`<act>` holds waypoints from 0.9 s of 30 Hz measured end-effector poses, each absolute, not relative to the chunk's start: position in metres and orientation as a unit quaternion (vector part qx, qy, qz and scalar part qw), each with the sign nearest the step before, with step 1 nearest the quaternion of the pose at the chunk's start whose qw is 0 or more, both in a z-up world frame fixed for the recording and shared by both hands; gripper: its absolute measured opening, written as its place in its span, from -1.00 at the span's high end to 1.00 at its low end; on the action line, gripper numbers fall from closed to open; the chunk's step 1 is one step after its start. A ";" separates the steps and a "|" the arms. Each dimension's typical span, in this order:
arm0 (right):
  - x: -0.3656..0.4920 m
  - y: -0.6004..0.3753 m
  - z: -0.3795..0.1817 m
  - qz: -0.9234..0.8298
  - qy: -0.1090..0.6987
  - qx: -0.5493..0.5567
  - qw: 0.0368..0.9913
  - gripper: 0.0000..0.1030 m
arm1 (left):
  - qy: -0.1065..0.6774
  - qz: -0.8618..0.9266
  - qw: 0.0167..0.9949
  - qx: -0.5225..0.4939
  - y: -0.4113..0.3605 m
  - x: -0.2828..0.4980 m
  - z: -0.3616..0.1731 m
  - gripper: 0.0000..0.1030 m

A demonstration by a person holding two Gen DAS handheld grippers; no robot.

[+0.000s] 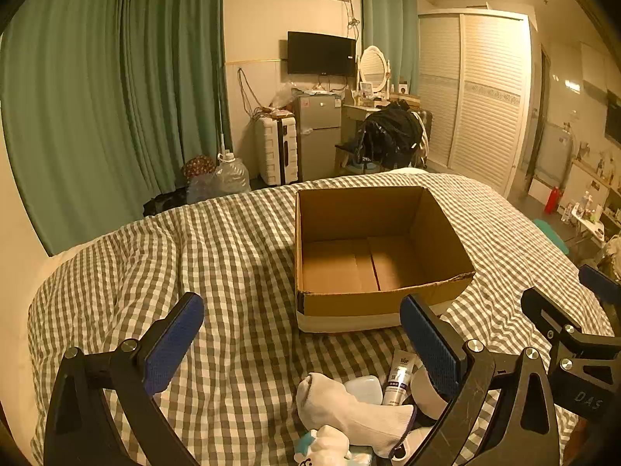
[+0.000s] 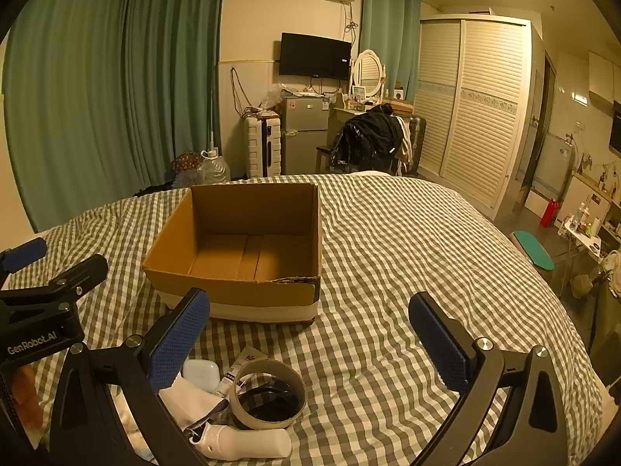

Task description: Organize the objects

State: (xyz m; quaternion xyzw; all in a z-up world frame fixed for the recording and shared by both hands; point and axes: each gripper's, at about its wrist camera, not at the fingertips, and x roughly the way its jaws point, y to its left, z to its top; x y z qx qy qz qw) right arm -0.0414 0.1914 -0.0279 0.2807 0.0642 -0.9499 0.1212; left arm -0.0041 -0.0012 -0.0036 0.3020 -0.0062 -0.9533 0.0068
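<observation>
An open cardboard box [image 1: 378, 256] sits on the bed [image 1: 233, 240], which is covered in a grey-and-white checked quilt; the box is brown, its inside bare, with a pale band along the bottom of its near wall and a torn, ragged near rim at the right corner. Nearer the cameras, a small heap of things lies on the quilt: a white sock [image 1: 349, 407], a small white tube [image 1: 399, 378] with dark print too small to read, a pale rounded case [image 2: 201, 374], and a roll of tape [image 2: 268, 394] with a grey-brown outer face and dark core. Another white sock [image 2: 248, 442] lies in front of the tape roll. The heap is apart from the box, just in front of its near wall. The left gripper [image 1: 302, 338] hovers over the heap with its blue-padded fingers spread wide and nothing between them. The right gripper [image 2: 310, 334] is likewise wide open and holds nothing. In the right wrist view the side of the left gripper's body reads "GenRobot.AI"; in the left wrist view the right gripper's body shows the letters "DAS".
</observation>
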 end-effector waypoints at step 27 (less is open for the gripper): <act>-0.039 0.192 -0.029 -0.950 0.067 0.278 0.125 -0.99 | -0.009 -0.954 0.007 0.301 0.000 -0.002 -0.004 -1.00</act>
